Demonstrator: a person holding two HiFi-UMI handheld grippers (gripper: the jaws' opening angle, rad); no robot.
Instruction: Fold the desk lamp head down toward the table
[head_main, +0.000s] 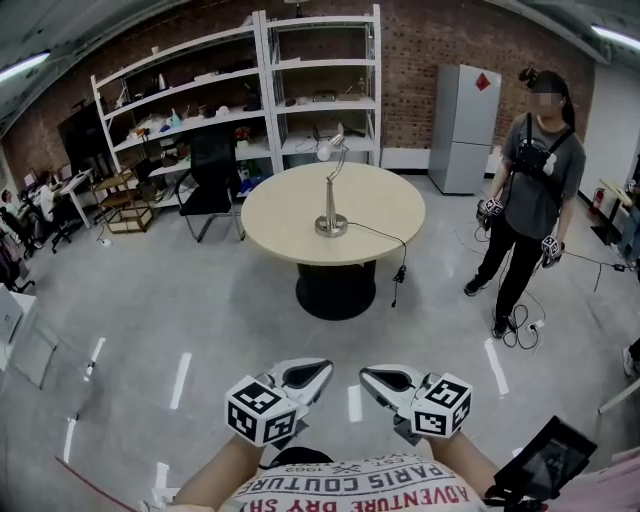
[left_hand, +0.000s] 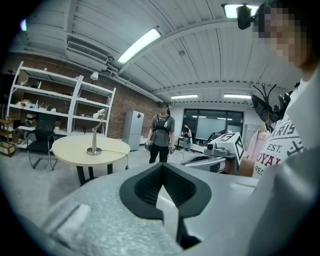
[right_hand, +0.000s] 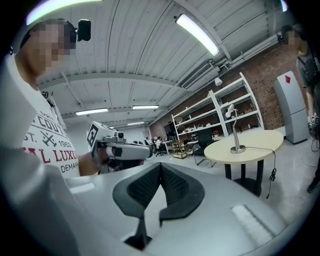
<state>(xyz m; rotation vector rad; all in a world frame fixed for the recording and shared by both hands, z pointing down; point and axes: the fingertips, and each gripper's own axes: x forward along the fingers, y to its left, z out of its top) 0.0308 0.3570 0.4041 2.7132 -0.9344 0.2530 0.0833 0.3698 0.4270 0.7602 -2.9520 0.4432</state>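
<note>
A silver desk lamp (head_main: 331, 190) stands upright on a round beige table (head_main: 280, 215) in the middle of the room, its white head raised toward the shelves. The same desk lamp (left_hand: 95, 134) shows far off at the left of the left gripper view, and the desk lamp (right_hand: 234, 131) at the right of the right gripper view. My left gripper (head_main: 325, 369) and right gripper (head_main: 366, 374) are held close to my body, far from the table, tips pointing at each other. Both are shut with nothing between the jaws.
A person (head_main: 527, 190) with grippers in both hands stands right of the table. White shelving (head_main: 240, 95) and a grey fridge (head_main: 462, 125) line the brick back wall. A black chair (head_main: 210, 175) stands behind the table. A cord (head_main: 390, 245) hangs from the table's edge.
</note>
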